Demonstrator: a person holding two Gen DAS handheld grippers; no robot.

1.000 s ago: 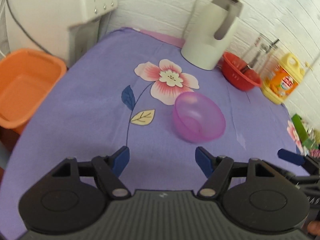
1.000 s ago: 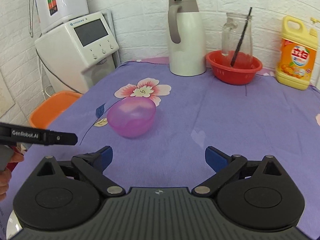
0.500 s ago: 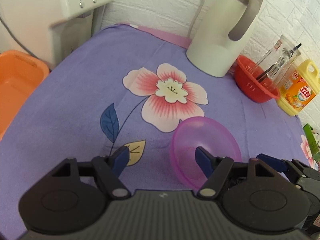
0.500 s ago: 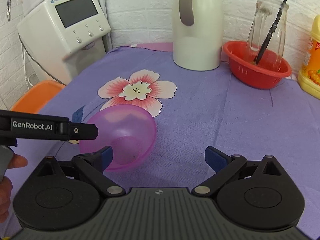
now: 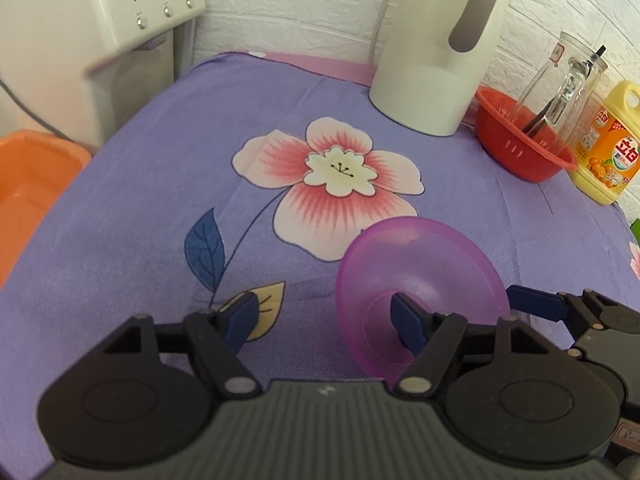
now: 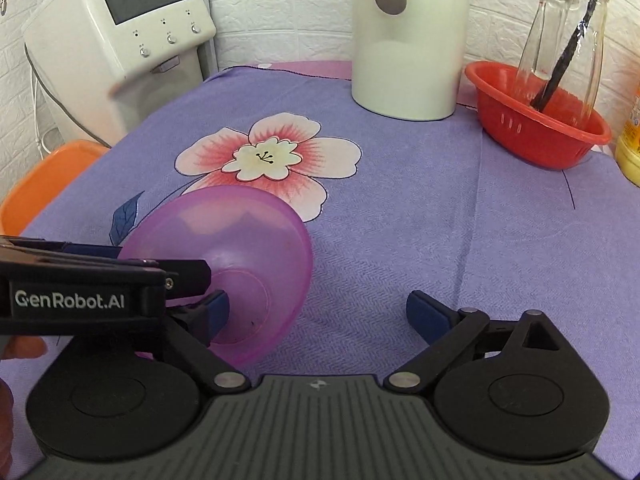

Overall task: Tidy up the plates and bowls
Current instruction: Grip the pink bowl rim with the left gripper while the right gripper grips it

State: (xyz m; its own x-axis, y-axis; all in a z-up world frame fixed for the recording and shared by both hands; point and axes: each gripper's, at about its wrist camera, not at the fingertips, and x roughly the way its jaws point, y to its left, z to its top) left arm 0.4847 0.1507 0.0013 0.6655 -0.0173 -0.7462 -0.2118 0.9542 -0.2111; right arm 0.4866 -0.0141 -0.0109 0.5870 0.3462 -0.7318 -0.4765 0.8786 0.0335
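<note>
We see a translucent purple bowl [image 5: 420, 280] sitting on the purple cloth [image 5: 160, 200], just in front of and partly over the lower petals of the printed flower [image 5: 328, 184]. Our left gripper [image 5: 324, 316] stands wide open, its right finger inside the bowl's near side and its left finger over the yellow leaf print, so the bowl's left wall lies between the two; nothing is clamped. Our right gripper [image 6: 316, 312] is likewise spread wide, with its left finger inside the bowl [image 6: 240, 264] and its right finger over bare cloth [image 6: 440, 220] well to the right. In the right wrist view the left gripper's black body (lettered GenRobot.AI) crosses the bowl's left rim, and a bit of the person's hand [image 6: 22, 348] shows at the left edge. Whether either inner finger actually touches the bowl's inside we cannot tell. At the back of the table a white jug [image 5: 436, 52] stands against the brick wall, with a red basket [image 5: 516, 144] just to its right holding a glass bottle [image 5: 560, 84], and a yellow detergent bottle [image 5: 608, 148] beside that. A white machine [image 6: 116, 40] stands off the table's left rear corner, and an orange tub [image 5: 32, 184] sits lower at the left.
</note>
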